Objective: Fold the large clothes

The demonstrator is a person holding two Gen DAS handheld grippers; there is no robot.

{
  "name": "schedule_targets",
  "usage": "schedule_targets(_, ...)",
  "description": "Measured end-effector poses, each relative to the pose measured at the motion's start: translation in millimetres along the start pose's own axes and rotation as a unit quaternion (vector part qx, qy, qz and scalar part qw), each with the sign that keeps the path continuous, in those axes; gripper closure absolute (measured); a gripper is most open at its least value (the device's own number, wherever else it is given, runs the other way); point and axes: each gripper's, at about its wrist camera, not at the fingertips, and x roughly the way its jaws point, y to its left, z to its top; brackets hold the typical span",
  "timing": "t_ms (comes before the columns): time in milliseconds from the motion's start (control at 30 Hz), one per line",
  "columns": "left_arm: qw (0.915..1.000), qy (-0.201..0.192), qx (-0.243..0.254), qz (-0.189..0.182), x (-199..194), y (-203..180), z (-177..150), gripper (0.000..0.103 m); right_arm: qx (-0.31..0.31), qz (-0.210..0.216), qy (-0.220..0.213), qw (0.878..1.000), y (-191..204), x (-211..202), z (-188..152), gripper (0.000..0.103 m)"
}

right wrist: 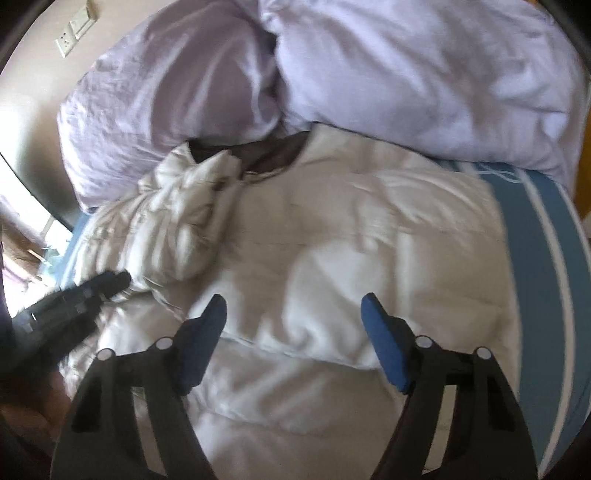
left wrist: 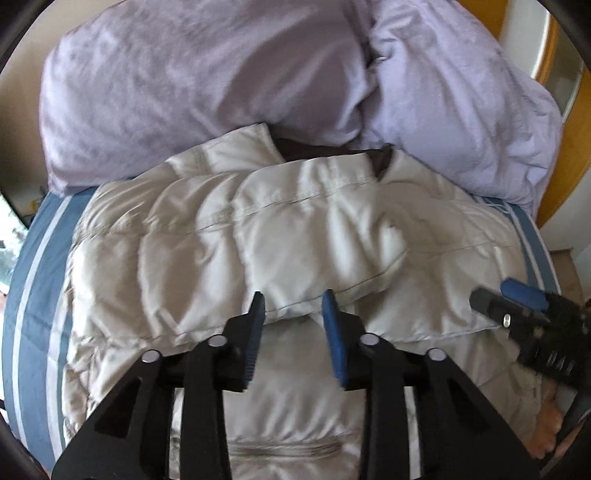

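A white quilted puffer jacket [left wrist: 280, 229] with a dark brown lining lies spread on the bed, collar toward the pillows; it also shows in the right wrist view [right wrist: 351, 251]. My left gripper [left wrist: 293, 299] is open, hovering just above a folded edge of the jacket, nothing between its blue pads. My right gripper [right wrist: 293, 302] is wide open above the jacket's lower part, empty. The right gripper also shows at the right edge of the left wrist view [left wrist: 517, 299]. The left gripper shows at the left of the right wrist view [right wrist: 110, 282], by a bunched sleeve [right wrist: 184, 221].
A lilac duvet and pillows [left wrist: 221, 74] are piled behind the jacket's collar. A blue sheet with white stripes [left wrist: 33, 280] covers the bed under the jacket. A wooden frame [left wrist: 554, 92] stands at the right. A wall with sockets [right wrist: 74, 33] is at far left.
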Motion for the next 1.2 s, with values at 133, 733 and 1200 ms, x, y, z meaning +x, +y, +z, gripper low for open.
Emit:
schedule_targets(133, 0.9998, 0.005, -0.014, 0.015, -1.7, 17.7, -9.0, 0.064, 0.017, 0.04, 0.021, 0.999, 16.5, 18.1, 12.6, 0.032)
schedule_targets(733, 0.9978, 0.019, -0.043, 0.047, -6.2, 57.3, -36.5, 0.058, 0.04, 0.104, 0.022, 0.994, 49.2, 48.6, 23.6, 0.097)
schedule_targets(1200, 0.9983, 0.015, -0.028, 0.048, -12.7, 62.3, -50.0, 0.054, 0.094, 0.032, 0.033, 0.994, 22.2, 46.7, -11.8, 0.093)
